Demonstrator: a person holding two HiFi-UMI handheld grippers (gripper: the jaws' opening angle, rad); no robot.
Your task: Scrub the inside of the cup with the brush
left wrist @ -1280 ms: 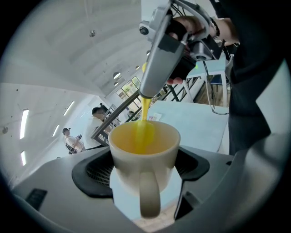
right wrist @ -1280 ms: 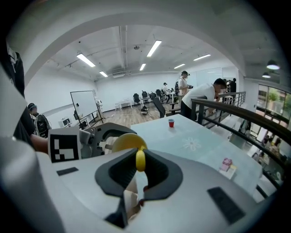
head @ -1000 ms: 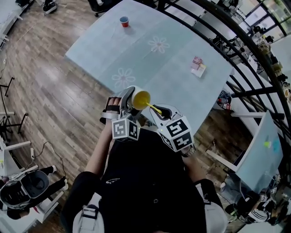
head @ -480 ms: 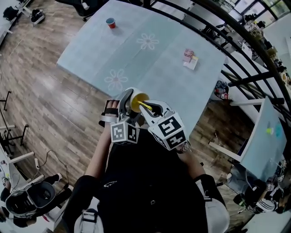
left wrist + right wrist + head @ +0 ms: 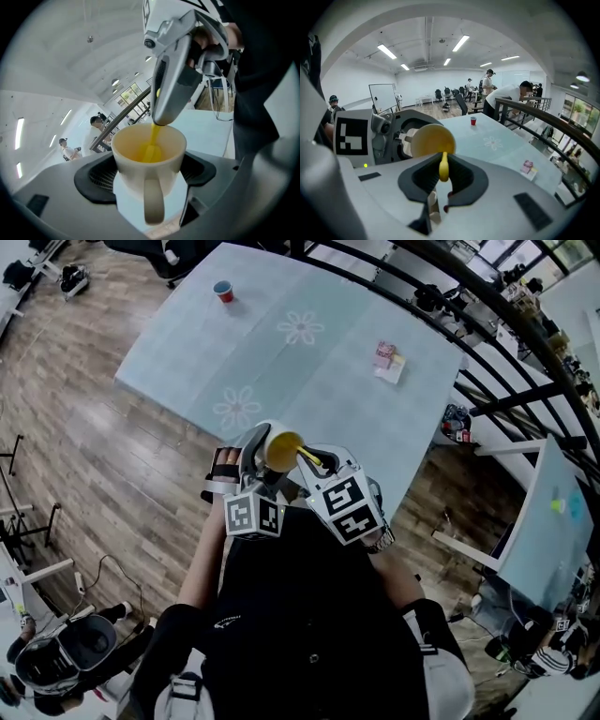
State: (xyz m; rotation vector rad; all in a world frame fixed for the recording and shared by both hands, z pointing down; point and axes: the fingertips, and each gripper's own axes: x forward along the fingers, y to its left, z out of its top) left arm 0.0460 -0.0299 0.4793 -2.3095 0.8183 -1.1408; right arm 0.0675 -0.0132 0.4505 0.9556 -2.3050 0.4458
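While raised over the wooden floor (image 5: pixel 112 484) at the near edge of the worktop (image 5: pixel 187 362), white cup (image 5: pixel 148 161) with a yellow inside clamped by its sides between the jaws of the left gripper (image 5: pixel 255 457), handle toward that gripper's camera. Jaws of the right gripper (image 5: pixel 317 472) closed on a slim yellow brush (image 5: pixel 443 168), its tip down inside the cup.

Your left gripper (image 5: pixel 149 174) hugs a white cup with a yellow inside (image 5: pixel 148 161) between its two black pads, one on each side. The cup's handle points right at the camera. A thin yellow brush (image 5: pixel 153 140) sticks down into the cup from the tip of your grey right gripper (image 5: pixel 163 115), which hangs just above the rim. Behind the cup there is a pale blue table (image 5: pixel 208 133), and far off on the left are two people (image 5: pixel 96 124).
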